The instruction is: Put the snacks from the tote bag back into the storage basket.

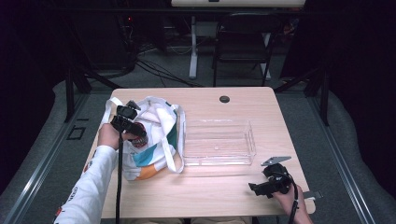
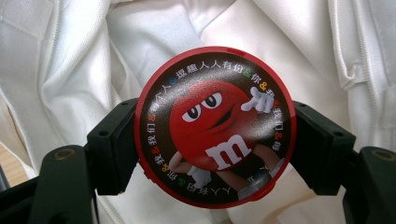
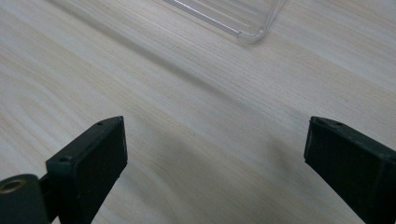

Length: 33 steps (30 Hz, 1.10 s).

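The left gripper (image 2: 212, 140) is clamped on a round red candy tub (image 2: 215, 126), one jaw on each side of it just below the lid, holding it right above the open white tote bag (image 1: 156, 140), whose cloth lies folded behind it. In the high view the tub (image 1: 139, 138) hangs under the gripper (image 1: 135, 130) at the bag's mouth.

The lid carries the M&M's red character, with a white "m" on its body, ringed by small Chinese characters and coloured "&" signs; the characters are too fine to read with confidence.

The tub is probably light, stiff plastic with a smooth, curved wall, so it could slip or swivel between flat pads. The present hold across its widest part looks sound. A grip on the lid rim alone might pop it loose.

The right gripper (image 3: 215, 154) hovers idle just over the bare worktop (image 3: 187, 93), jaws wide apart with nothing between them. The clear tray (image 3: 243, 18) lies ahead of it, and sits just beside the bag.
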Each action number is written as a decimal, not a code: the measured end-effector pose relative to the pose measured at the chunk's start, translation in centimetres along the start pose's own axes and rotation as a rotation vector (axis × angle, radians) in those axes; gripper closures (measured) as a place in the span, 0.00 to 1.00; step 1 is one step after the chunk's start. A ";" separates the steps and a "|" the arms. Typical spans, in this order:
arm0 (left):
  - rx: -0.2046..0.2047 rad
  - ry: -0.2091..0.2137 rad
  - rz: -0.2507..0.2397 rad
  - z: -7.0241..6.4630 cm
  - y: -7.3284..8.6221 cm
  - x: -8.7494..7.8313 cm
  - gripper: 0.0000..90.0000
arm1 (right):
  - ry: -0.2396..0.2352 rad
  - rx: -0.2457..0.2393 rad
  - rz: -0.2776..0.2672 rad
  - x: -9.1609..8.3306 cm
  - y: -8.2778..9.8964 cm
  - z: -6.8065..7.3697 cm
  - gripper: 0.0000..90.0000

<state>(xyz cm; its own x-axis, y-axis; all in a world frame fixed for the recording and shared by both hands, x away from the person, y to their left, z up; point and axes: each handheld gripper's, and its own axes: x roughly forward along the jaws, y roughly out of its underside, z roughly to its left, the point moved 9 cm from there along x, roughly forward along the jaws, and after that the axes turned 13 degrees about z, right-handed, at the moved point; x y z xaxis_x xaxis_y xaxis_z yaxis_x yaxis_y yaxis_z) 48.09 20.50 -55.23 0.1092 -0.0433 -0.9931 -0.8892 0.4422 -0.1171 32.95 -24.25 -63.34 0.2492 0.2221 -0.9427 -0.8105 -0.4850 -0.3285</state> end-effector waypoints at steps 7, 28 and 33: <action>0.014 -0.005 -0.002 -0.1 0.1 -0.9 0.29 | -0.003 0.002 -0.004 0.0 0.0 0.0 0.06; 0.055 -0.014 -0.015 -1.1 -0.1 -3.5 0.29 | -0.003 0.005 -0.005 0.0 0.0 0.0 0.06; 0.061 -0.015 -0.015 -1.2 -0.1 -4.0 0.29 | -0.003 0.006 -0.005 0.0 0.0 0.0 0.06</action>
<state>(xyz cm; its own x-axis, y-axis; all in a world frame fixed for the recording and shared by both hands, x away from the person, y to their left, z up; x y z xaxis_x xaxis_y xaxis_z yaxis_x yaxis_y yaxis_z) 47.21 19.54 -51.23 0.1290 -0.0368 -0.9910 -0.8589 0.4953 -0.1302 32.96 -24.20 -63.32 0.2515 0.2269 -0.9409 -0.8122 -0.4792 -0.3326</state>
